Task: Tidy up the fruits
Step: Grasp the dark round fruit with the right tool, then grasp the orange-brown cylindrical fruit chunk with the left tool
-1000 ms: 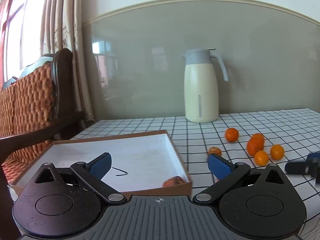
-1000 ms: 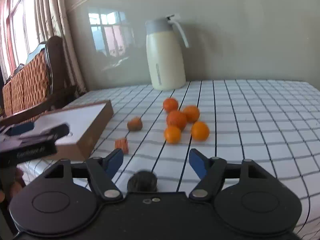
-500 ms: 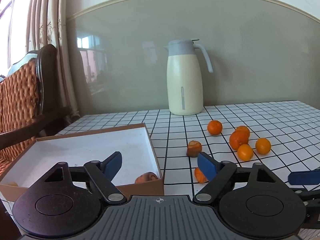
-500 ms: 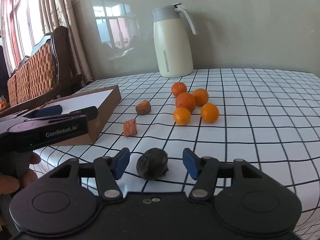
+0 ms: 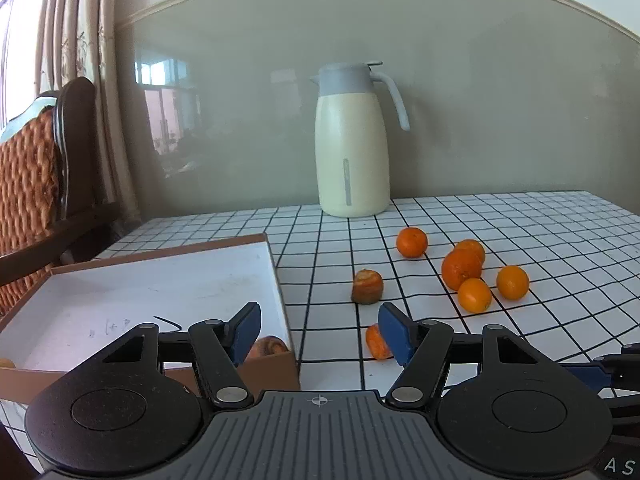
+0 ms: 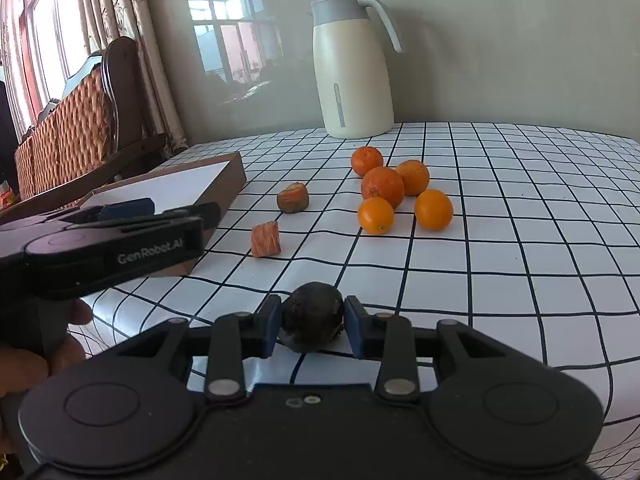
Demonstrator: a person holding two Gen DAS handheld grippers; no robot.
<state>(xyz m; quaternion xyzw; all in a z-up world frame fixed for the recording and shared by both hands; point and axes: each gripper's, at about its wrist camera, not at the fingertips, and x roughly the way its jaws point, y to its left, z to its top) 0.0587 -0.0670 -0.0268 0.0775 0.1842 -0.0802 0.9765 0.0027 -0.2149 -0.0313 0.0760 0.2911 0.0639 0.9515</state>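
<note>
My right gripper point(image 6: 312, 330) is shut on a dark, wrinkled fruit point(image 6: 313, 322) near the table's front edge. My left gripper point(image 5: 320, 330) is open and empty over the box's right front corner; it also shows in the right wrist view point(image 6: 120, 232). A shallow cardboard box point(image 5: 276, 276) with a white floor holds a brownish fruit point(image 5: 269, 347) at its front right corner. Several oranges point(image 6: 382, 186) cluster mid-table. A spoiled orange point(image 6: 293, 198) and an orange chunk point(image 6: 265, 239) lie between the box and the cluster.
A cream thermos jug point(image 5: 352, 144) stands at the back of the checked table point(image 6: 520, 240). A wooden chair with orange cushions point(image 5: 32, 184) stands left of the table. A small orange thing point(image 5: 6, 363) shows at the box's left edge.
My right gripper moved forward and closed on the dark fruit. My left gripper swung right, from over the box toward its right front corner, still open.
</note>
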